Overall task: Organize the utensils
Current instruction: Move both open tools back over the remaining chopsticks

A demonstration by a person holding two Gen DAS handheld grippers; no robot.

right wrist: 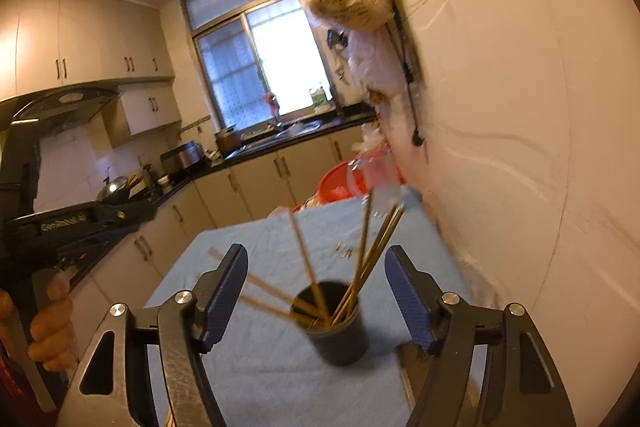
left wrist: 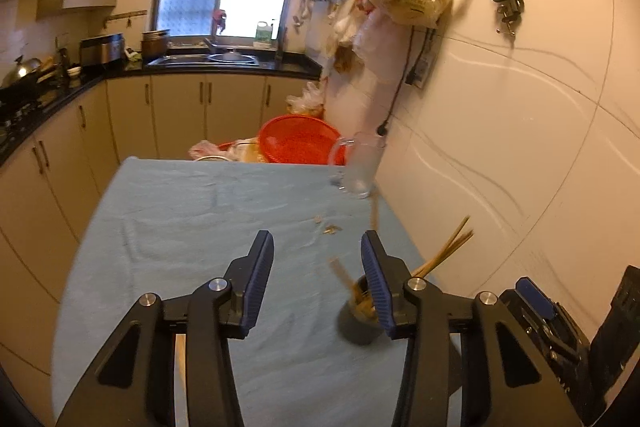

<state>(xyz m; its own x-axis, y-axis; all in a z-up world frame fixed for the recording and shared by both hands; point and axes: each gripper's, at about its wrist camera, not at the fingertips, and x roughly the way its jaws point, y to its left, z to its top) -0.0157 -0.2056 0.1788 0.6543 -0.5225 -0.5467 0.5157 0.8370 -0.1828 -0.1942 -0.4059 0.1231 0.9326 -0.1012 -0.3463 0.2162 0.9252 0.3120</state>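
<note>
Both jaws open and empty: left gripper (left wrist: 317, 281), right gripper (right wrist: 316, 289). Chopsticks (right wrist: 362, 267) stand in the dark cup (right wrist: 338, 331) on the worktop (left wrist: 180, 211); withdraw level, clear of the splayed sticks

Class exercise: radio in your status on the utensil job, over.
Left gripper open, empty. Right gripper open, empty. Chopsticks standing in dark cup. Glass mug far off; nothing blocking.

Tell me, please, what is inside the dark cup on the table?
The dark cup holds several wooden chopsticks that lean outward in different directions. Their lower ends and the cup's bottom are hidden by its wall, so anything else inside cannot be seen.
</note>
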